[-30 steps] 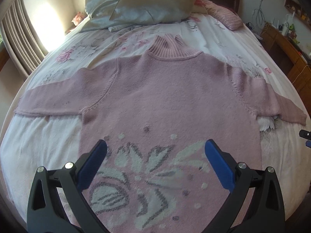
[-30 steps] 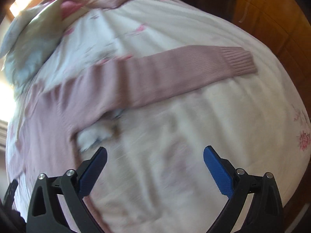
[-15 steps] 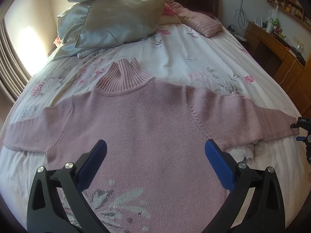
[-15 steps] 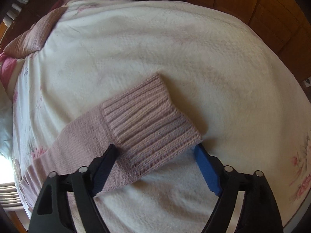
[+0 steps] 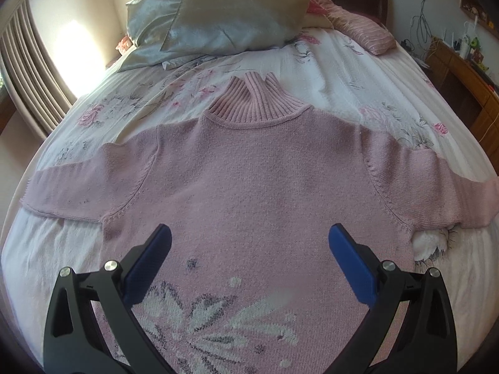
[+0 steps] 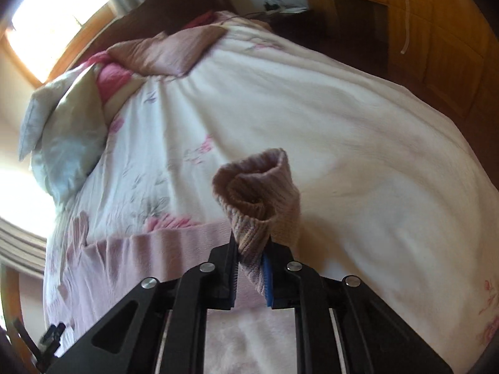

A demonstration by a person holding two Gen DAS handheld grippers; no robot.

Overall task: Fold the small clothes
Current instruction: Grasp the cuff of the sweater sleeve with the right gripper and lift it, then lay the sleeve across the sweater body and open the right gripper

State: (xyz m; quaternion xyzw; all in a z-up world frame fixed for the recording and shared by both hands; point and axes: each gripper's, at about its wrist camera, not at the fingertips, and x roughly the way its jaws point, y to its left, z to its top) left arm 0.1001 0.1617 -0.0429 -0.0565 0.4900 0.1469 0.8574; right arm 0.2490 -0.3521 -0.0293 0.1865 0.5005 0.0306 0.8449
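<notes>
Pink sleeve cuff (image 6: 259,199) — between right fingers (image 6: 267,272)

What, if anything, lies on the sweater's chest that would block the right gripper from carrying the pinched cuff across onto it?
Nothing visible. The right gripper is shut on the ribbed cuff, lifted off the bedspread. The sweater lies flat with its chest bare; the open left gripper hovers above its lower part and might need to move aside.

A floral-sheeted bed (image 5: 358,71) with silvery pillows (image 5: 224,15) — sunlit curtains (image 5: 21,71) left, wooden cabinets (image 6: 436,40) right.
</notes>
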